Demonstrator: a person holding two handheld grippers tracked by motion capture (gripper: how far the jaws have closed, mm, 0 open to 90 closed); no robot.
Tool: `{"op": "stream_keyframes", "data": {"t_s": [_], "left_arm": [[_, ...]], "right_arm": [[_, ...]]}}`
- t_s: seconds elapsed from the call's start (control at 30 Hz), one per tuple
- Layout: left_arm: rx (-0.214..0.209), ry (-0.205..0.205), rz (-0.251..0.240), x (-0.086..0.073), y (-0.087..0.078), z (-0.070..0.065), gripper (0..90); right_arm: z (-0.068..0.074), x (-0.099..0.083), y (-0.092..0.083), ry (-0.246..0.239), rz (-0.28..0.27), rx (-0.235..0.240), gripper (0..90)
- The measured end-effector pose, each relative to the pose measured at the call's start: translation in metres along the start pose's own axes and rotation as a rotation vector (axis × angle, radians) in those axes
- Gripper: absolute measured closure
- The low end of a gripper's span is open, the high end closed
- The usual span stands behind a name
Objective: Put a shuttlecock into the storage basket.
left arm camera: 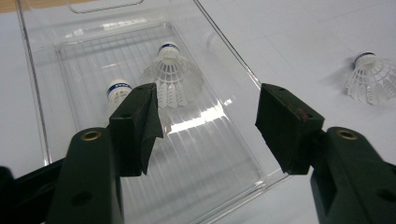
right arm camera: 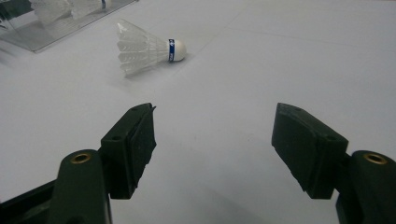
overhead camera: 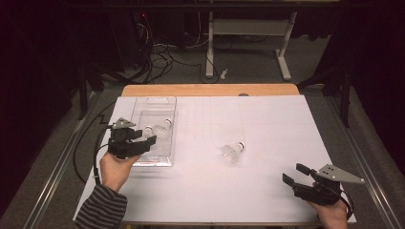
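Bench [overhead camera: 267,191] under a white sheet, broad and bare across its middle and right, with open room on every side of the lone shuttlecock; wooden far edge showing beyond the sheet. Clear tray [overhead camera: 154,107] at the left, long axis running away from the person, near short wall close to the left hand, handle cut-out at the far end. Inside the tray, two shuttlecocks [left arm camera: 172,77] side by side on the ribbed floor, corks toward the far end, skirts toward the near end; the left one partly hidden behind a jaw in the left gripper view. Left gripper [overhead camera: 143,139] held over the tray's near end, jaws well apart, nothing between them, tips above the tray floor and not touching either shuttlecock. Right gripper [overhead camera: 295,173] low at the near right, jaws likewise spread wide and empty, aimed toward the bench middle, well apart from the loose shuttlecock [overhead camera: 233,151]. That one lying on its side on the sheet right of the tray, between the two grippers, long axis slanted: cork up and to the right in the high view, skirt down and to the left. White feathered skirt, white cork, a blue band at the cork's base, plain in the right gripper view [right arm camera: 140,46]. Striped sleeve [overhead camera: 102,207] on the left forearm at the near edge.
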State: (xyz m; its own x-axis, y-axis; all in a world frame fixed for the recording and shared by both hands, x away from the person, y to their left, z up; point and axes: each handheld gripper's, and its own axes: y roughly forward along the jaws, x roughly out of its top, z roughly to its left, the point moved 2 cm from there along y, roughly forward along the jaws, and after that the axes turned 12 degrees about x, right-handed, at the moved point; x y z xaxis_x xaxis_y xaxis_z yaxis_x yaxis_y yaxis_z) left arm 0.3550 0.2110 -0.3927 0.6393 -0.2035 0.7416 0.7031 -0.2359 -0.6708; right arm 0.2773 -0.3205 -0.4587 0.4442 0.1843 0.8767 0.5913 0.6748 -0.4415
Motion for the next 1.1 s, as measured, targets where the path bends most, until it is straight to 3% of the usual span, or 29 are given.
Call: {"op": "stream_keyframes", "data": {"t_s": [1.1], "left_arm": [[-0.02, -0.007, -0.06, -0.012, -0.016, -0.004, 39.8]], "right_arm": [[0.0, 0.0, 0.0, 0.002, -0.002, 0.0, 30.7]]}}
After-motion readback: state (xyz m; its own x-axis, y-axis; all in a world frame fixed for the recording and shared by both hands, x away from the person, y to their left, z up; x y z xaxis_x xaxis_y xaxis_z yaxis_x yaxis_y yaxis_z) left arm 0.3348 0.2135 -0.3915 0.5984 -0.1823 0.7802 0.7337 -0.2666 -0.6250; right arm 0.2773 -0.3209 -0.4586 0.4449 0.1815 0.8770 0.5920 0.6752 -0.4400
